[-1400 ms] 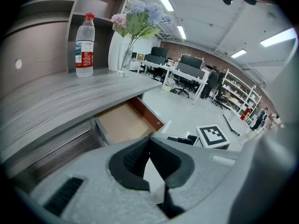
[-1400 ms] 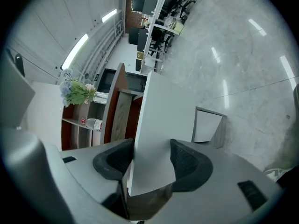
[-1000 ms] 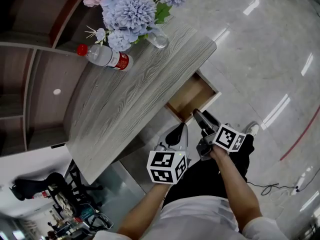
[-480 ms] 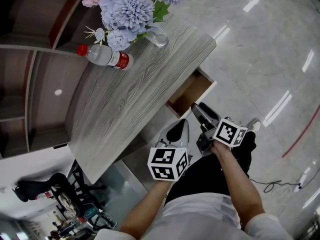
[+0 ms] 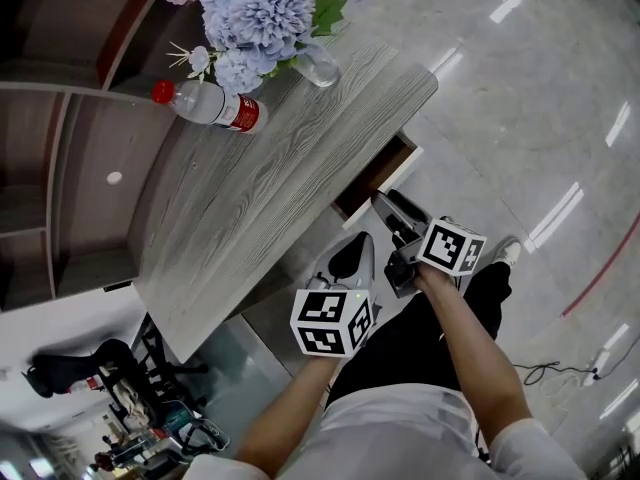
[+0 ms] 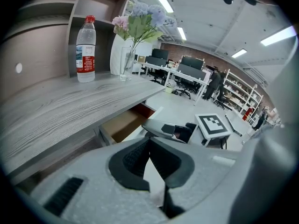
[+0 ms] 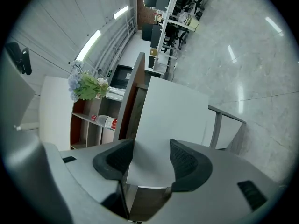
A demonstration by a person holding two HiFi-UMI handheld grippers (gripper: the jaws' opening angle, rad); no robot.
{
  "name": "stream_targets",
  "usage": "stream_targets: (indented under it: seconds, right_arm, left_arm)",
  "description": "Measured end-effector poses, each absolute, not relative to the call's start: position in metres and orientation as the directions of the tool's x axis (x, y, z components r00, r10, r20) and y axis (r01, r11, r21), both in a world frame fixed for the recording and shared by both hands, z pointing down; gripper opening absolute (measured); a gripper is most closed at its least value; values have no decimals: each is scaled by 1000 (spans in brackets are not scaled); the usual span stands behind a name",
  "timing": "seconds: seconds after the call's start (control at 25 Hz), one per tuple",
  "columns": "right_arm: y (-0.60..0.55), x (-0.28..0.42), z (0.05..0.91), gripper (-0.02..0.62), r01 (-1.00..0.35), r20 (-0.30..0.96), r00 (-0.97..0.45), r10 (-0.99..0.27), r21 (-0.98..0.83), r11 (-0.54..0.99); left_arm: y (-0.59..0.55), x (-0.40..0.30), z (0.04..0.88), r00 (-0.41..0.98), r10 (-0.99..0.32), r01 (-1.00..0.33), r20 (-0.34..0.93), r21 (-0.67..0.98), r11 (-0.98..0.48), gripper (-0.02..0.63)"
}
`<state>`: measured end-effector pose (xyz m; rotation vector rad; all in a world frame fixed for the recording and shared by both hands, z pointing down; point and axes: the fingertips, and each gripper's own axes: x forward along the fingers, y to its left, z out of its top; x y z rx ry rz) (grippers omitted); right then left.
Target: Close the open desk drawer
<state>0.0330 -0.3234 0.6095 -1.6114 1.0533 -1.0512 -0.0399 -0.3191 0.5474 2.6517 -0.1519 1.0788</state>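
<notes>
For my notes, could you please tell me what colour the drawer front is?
White; the drawer front shows best in the right gripper view.

— Where does the head view look from?

— From high above me, steeply down onto the counter (image 5: 250, 168) and the floor. It takes in my left gripper (image 5: 365, 244) and right gripper (image 5: 390, 203) from behind.

— And your own two cameras?

— The left gripper view sits low beside the counter's edge. It looks along my jaws and across the top toward the bottle (image 6: 85, 43) and flowers (image 6: 140, 22). The right gripper view is rolled onto its side, close up to the white front of the drawer (image 7: 170, 120).

— What do they share?

— All three catch the bottle, the flowers and the drawer. The left gripper view also sees the right gripper's marker cube (image 6: 212, 125).
</notes>
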Motion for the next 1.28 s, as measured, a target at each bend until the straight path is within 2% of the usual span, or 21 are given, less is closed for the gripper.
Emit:
stream_targets:
  seconds: [1.28]
  right_arm:
    - [-389,60,608,238,-187,121,228,-966,-968,-165]
  left_arm:
    - [-360,-52,538,714,-54,-258,698,190,-947,2]
